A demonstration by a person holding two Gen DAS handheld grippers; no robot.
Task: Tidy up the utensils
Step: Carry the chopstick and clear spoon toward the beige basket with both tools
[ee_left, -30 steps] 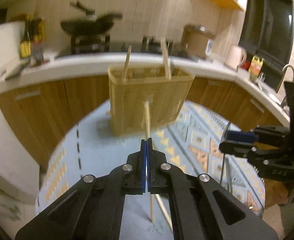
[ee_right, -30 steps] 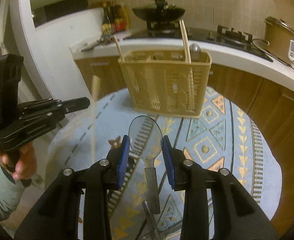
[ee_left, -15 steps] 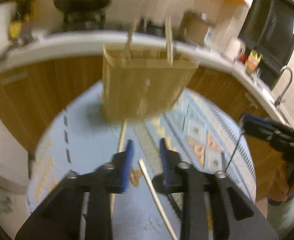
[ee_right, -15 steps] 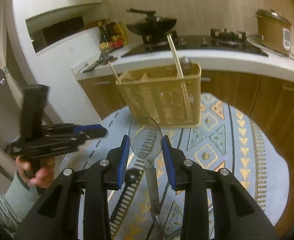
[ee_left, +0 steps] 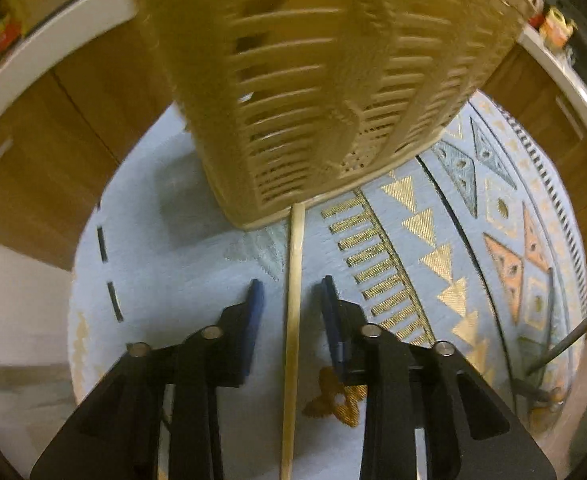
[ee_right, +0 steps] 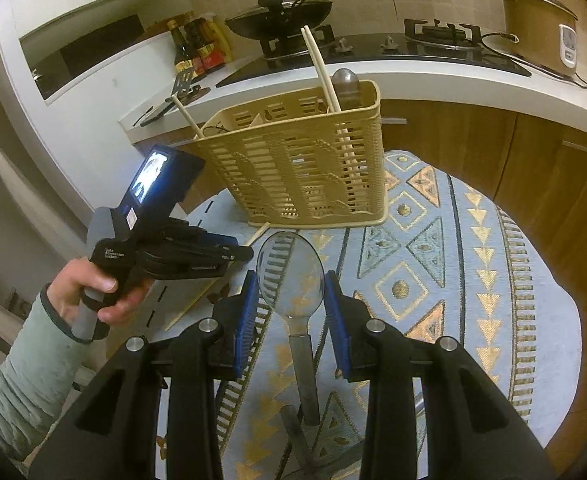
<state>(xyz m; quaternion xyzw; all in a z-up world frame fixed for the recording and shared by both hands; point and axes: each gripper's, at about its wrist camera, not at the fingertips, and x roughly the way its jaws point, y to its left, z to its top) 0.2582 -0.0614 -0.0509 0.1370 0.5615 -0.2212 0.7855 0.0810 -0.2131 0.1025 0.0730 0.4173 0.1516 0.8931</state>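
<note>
A beige slatted utensil basket (ee_right: 305,164) stands on the patterned round table (ee_right: 493,280), with chopsticks and a metal utensil in it. It fills the top of the left wrist view (ee_left: 313,80). My left gripper (ee_left: 291,294) is open, low over the table, its fingers either side of a wooden chopstick (ee_left: 293,320) that lies pointing at the basket's foot. It also shows in the right wrist view (ee_right: 197,256). My right gripper (ee_right: 291,292) is shut on a metal spoon (ee_right: 291,276), bowl forward, held above the table in front of the basket.
A white counter (ee_right: 413,76) with wooden cabinets curves behind the table. On it are a wok on a gas hob (ee_right: 281,12), sauce bottles (ee_right: 197,48) and a rice cooker (ee_right: 537,20). More metal utensils (ee_left: 553,352) lie at the table's right.
My left gripper let go of the chopstick, opened, and dropped close to the basket's foot; the chopstick now lies on the table between its fingers. My right gripper still holds the spoon.
</note>
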